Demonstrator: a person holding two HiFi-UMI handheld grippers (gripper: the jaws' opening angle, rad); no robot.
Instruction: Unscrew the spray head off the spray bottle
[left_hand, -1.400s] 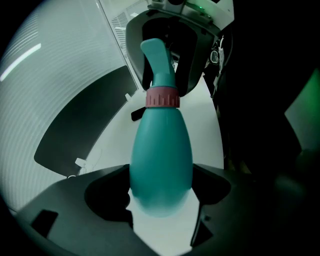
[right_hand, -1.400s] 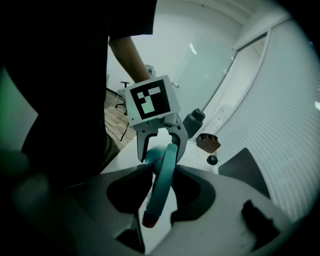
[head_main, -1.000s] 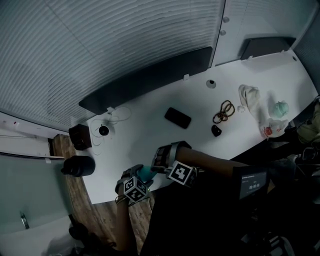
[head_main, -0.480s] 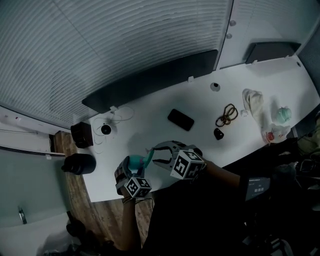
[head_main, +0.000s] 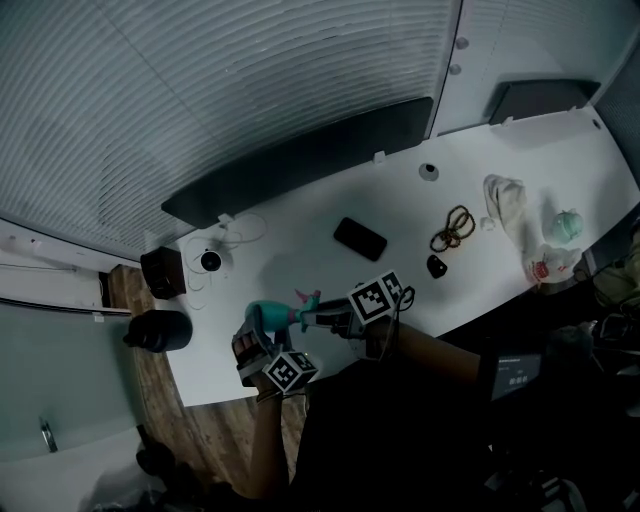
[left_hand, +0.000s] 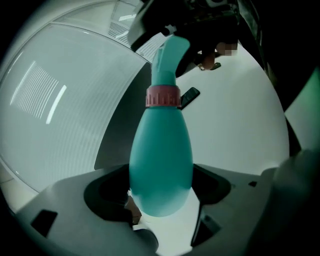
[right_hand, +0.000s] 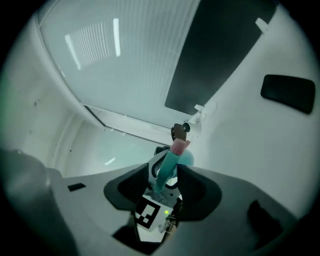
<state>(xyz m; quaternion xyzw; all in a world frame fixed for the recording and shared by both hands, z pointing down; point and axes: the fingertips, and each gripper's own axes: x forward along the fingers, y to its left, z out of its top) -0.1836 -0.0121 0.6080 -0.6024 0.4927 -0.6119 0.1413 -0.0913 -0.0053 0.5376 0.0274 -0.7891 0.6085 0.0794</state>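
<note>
Bottle (left_hand: 161, 160) is pinched at its fat base by the left gripper (left_hand: 160, 197), pads tight on both sides. It is carried over the near edge of the table (head_main: 300, 250), lying over with its nozzle toward the right.

A second ago only a sliver of teal showed, low by the table edge. Now the whole body shows, farther in over the table.

Pink collar (left_hand: 162, 96) is on the neck, with the spray head (right_hand: 166, 167) above it.

Right gripper (right_hand: 164, 180) has its jaws around the spray head. They have just been opening, and a gap shows beside one pad, so the grip is loose. Its cube (head_main: 378, 298) has rolled and shifted to the far side of where it was.

Phone (head_main: 358, 238) is unmoved, mid-table.
</note>
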